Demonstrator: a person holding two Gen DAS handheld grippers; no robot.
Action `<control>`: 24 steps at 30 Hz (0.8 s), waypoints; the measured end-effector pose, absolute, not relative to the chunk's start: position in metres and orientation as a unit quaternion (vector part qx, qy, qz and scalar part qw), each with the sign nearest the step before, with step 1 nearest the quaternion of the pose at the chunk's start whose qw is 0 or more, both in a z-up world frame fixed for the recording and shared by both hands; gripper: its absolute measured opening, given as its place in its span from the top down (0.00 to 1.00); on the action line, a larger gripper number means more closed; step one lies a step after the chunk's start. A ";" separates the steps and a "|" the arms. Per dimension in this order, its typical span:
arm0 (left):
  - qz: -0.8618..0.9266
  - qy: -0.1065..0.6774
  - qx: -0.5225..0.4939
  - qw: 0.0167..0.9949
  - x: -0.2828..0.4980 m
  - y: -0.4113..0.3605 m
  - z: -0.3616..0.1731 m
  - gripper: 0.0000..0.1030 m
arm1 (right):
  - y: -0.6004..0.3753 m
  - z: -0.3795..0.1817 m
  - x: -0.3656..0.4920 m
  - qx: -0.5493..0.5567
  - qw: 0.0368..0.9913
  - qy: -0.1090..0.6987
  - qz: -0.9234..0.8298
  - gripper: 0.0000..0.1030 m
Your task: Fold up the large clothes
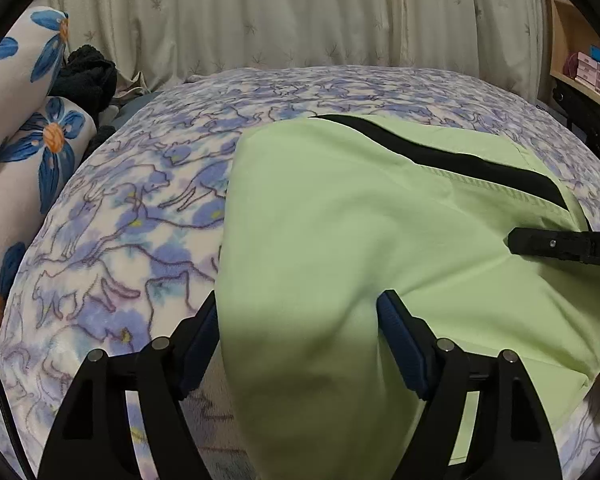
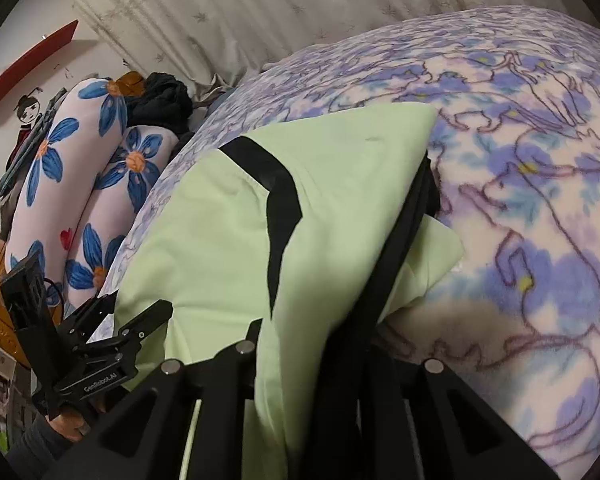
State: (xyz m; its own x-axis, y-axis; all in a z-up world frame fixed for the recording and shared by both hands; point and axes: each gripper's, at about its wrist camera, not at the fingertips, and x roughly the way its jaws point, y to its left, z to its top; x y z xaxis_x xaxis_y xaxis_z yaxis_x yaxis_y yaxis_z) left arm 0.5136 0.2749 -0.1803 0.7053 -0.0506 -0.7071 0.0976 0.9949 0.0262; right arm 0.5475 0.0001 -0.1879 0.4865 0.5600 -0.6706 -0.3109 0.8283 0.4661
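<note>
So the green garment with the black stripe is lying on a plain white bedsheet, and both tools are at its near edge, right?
Not quite. The green garment with the black stripe lies on a fleece blanket printed with blue-purple flowers and cat outlines, not a plain white sheet; the left wrist view shows it. Both tools, left tool and right tool, are at its near edge.

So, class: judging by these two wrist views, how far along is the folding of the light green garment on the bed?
Done: the green garment lies doubled over on the floral blanket, black stripe on top.
In hand: the right gripper is shut on its edge; the left gripper stands open, cloth between its fingers.
Left: it looks bulky and uneven, so probably more folds and smoothing.
</note>
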 end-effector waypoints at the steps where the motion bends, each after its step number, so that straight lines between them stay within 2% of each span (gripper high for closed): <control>1: -0.037 0.379 0.035 0.924 0.514 0.275 -0.181 0.26 | 0.003 -0.182 0.544 0.124 0.860 0.426 0.253 0.87; 4: -0.025 0.360 0.052 0.931 0.503 0.271 -0.178 0.31 | 0.025 -0.154 0.527 0.042 0.892 0.371 0.256 0.89; 7: -0.004 0.338 0.047 0.940 0.487 0.270 -0.170 0.32 | 0.033 -0.135 0.516 0.019 0.906 0.329 0.267 0.89; 10: -0.005 0.352 0.012 0.936 0.490 0.283 -0.172 0.28 | 0.019 -0.156 0.530 0.050 0.896 0.372 0.239 0.88; 12: -0.015 0.371 -0.009 0.929 0.491 0.289 -0.172 0.24 | 0.003 -0.177 0.538 0.075 0.878 0.421 0.213 0.82; 14: -0.019 0.383 0.002 0.923 0.488 0.290 -0.168 0.24 | -0.014 -0.180 0.534 0.101 0.873 0.432 0.204 0.60; 16: -0.004 0.382 0.027 0.924 0.482 0.290 -0.160 0.24 | -0.030 -0.169 0.522 0.110 0.880 0.421 0.190 0.50; 18: 0.017 0.381 0.042 0.923 0.475 0.292 -0.150 0.27 | -0.036 -0.156 0.512 0.102 0.888 0.407 0.187 0.49; 19: 0.024 0.387 0.039 0.921 0.472 0.294 -0.146 0.39 | -0.037 -0.148 0.505 0.094 0.894 0.396 0.185 0.49; 20: 0.022 0.398 0.026 0.917 0.470 0.297 -0.143 0.61 | -0.036 -0.142 0.498 0.087 0.899 0.388 0.181 0.49; 22: 0.005 0.421 -0.010 0.907 0.465 0.297 -0.141 0.76 | -0.028 -0.128 0.483 0.057 0.914 0.367 0.163 0.49; 24: -0.004 0.420 -0.027 0.907 0.456 0.290 -0.138 0.77 | -0.022 -0.116 0.469 0.052 0.927 0.339 0.152 0.49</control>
State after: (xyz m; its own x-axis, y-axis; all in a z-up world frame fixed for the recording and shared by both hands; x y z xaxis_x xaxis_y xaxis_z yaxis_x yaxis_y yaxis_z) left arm 0.4563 0.2898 -0.1380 0.6477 -0.0295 -0.7613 -0.0153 0.9985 -0.0517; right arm 0.4692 -0.0219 -0.1155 0.7235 0.3165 -0.6135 -0.2465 0.9486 0.1987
